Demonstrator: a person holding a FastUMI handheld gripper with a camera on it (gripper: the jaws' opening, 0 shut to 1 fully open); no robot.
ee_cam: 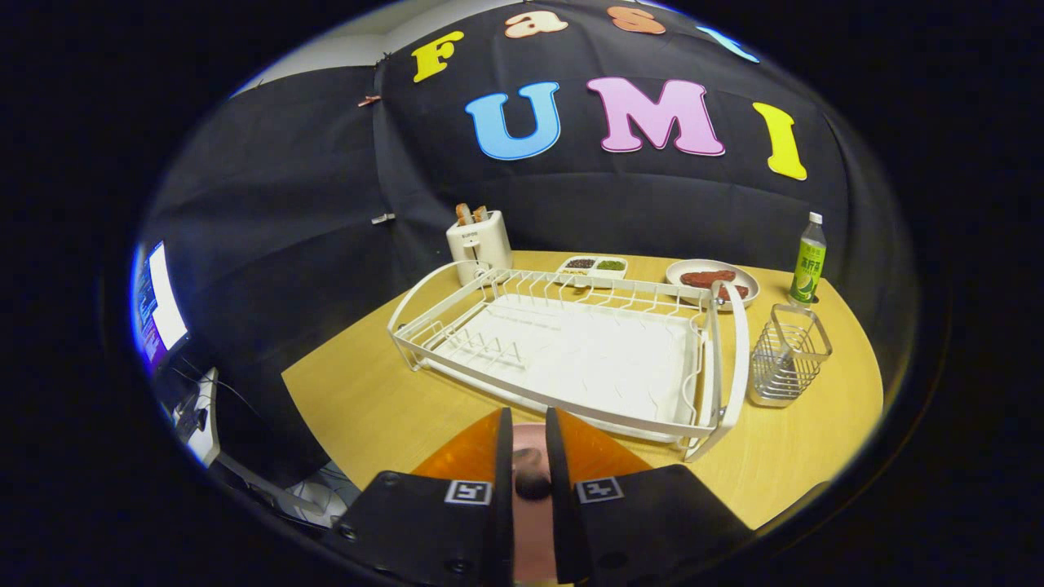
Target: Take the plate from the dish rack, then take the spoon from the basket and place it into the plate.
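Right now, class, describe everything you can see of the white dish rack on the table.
The dish rack is a white wire frame over a white ridged drip tray. Upright prongs run along its far side, with a shorter row at its near left. A curved loop handle arches at each end. No dishes sit in it. It stands flat on the wooden table, just beyond the gripper, whose jaws stand close together. The toaster is behind its far left corner, and the wire basket stands apart on its right.

Toaster (479, 242), divided snack tray (593, 266), green bottle (808, 262), monitor (160, 303) beyond the table (359, 399)
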